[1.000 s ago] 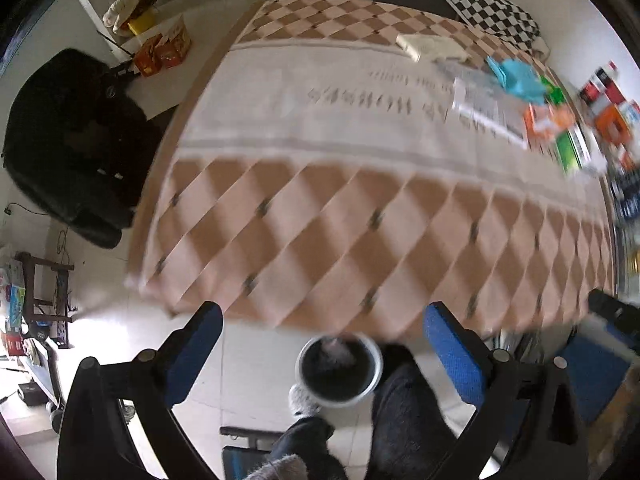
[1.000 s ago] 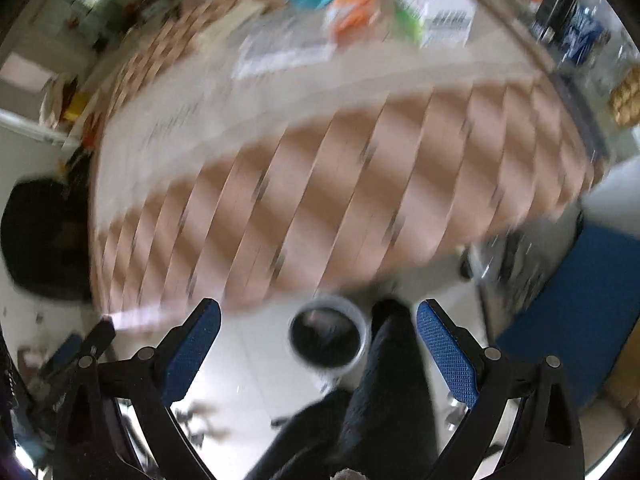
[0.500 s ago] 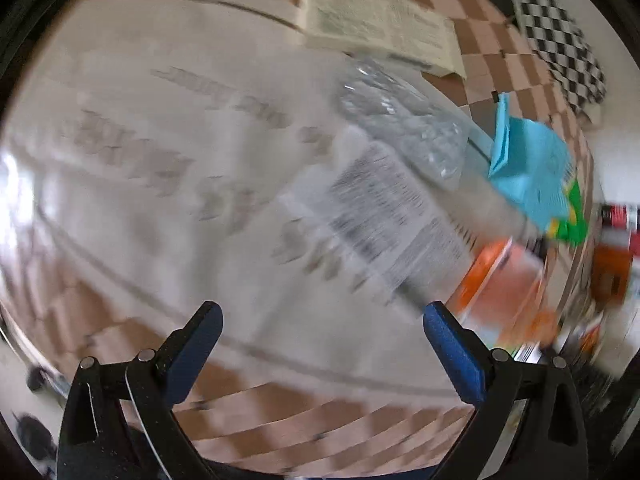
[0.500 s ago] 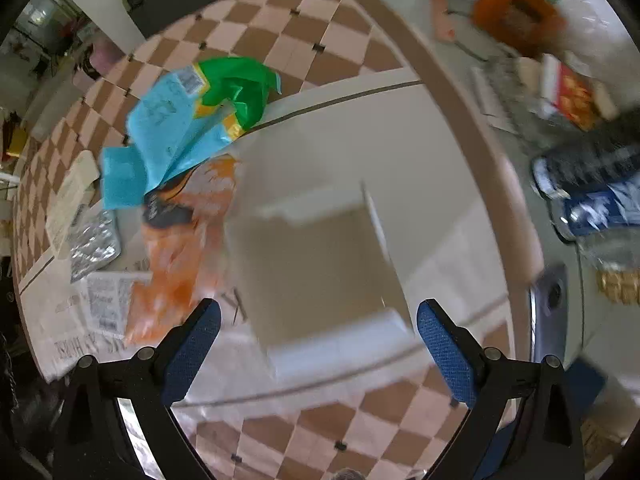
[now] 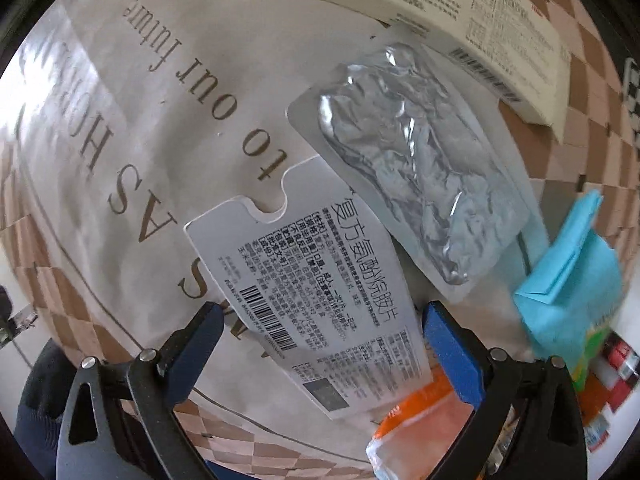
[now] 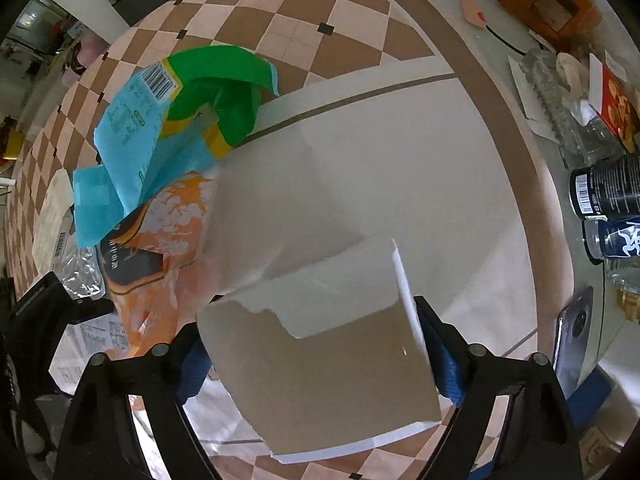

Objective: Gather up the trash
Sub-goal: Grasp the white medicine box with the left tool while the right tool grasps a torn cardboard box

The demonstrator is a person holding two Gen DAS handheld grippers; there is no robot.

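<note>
Right gripper (image 6: 308,344): jaws closing astride the torn white box (image 6: 320,360) on the counter (image 6: 420,152). Left gripper (image 5: 320,356): jaws wide, empty, straddling the printed card (image 5: 316,300) lengthwise beside that box.

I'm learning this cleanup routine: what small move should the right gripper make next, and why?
Probably finish closing on the torn white box. The right gripper points down over it, its blue pads flank both side walls, and the jaws are closing, though a firm pinch isn't clear yet.
</note>
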